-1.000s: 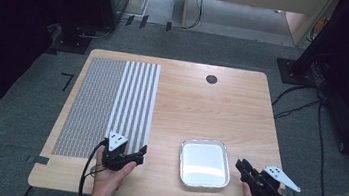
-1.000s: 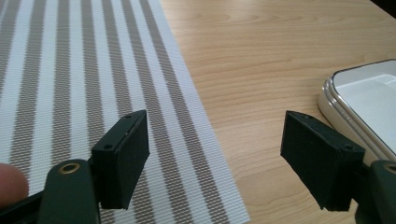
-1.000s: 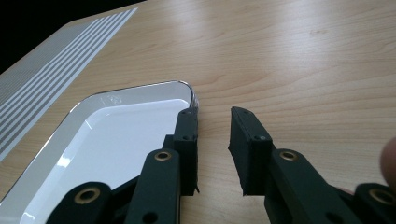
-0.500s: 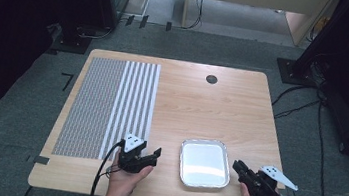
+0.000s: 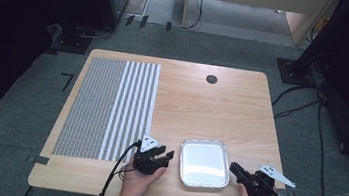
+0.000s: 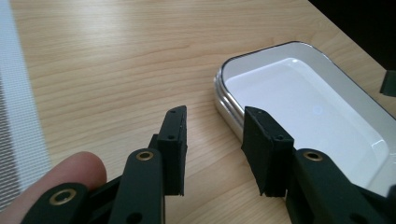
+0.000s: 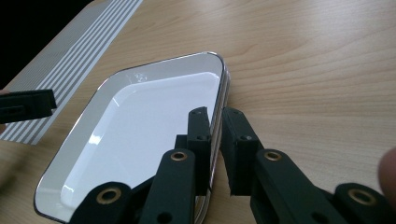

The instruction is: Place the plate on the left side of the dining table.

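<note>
A shallow white tray with a metal rim (image 5: 207, 142) lies near the table's front edge, nothing in it. My left gripper (image 5: 168, 153) hovers just left of it, jaws open with bare wood between them (image 6: 212, 140); the tray's corner (image 6: 261, 51) is just right of its right jaw. My right gripper (image 5: 232, 166) is at the tray's right rim. In the right gripper view its jaws (image 7: 215, 128) stand close together astride the rim (image 7: 154, 63), one inside the tray and one outside, shut on it.
The wooden table (image 5: 211, 107) carries a grey and white striped mat (image 5: 111, 105) on its left half and a black round grommet (image 5: 211, 79) at the back. Cables and dark furniture surround the table on the floor.
My left gripper has moved right along the front edge, off the mat's corner, to just beside the tray. The right gripper has stayed at the tray's right rim.
</note>
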A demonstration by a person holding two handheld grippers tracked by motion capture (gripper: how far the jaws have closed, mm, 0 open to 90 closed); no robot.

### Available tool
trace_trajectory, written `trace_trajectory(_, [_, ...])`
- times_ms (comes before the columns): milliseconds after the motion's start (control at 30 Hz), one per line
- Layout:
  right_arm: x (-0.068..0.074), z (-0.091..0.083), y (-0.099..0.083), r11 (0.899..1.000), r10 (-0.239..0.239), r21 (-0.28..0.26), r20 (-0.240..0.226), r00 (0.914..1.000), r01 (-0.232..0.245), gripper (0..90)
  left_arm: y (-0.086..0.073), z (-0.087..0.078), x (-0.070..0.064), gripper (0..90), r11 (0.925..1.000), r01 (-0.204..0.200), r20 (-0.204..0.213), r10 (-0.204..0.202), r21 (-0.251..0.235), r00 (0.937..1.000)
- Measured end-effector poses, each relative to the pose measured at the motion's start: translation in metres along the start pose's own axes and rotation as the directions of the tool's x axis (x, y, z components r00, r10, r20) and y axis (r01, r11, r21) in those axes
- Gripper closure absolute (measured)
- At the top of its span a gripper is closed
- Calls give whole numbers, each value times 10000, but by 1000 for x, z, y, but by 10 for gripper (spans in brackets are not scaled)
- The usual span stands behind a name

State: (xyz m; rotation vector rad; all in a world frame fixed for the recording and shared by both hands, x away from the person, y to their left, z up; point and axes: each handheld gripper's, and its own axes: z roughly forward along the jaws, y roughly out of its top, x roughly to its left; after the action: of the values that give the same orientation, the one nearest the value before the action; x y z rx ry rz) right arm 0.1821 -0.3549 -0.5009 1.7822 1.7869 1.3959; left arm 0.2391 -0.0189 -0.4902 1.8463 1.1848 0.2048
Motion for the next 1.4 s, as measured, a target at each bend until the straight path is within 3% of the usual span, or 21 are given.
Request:
trace_trajectory(233, [-1,4,-2,9989,-15,462,-80,10000,19,852,2,10,-10,624,9999,-103,416,98,135,9991])
trace_trajectory(500, [-1,4,-2,9982,139,583,-176,9997,-128,850,4,17,-18,662,9997,-180,714,167,180,9973])
trace_trajectory(900, [-4,6,-3,9955,516,822,-548,9972,-470,849,4,27,-22,695,9958,-404,926,327,826,9952])
trace_trajectory(1133, [-10,6,-2,9884,1259,968,-891,9880,-1172,848,6,27,-22,695,9961,-370,945,293,807,9951])
trace_trajectory(1167, [-11,5,-2,9844,1531,1036,-1026,9829,-1425,845,6,27,-22,694,9959,-387,980,306,818,9947])
trace_trajectory(1400, [-12,1,0,9824,1768,846,-1351,9749,-1664,837,6,28,-23,684,9951,-469,1063,376,870,9936])
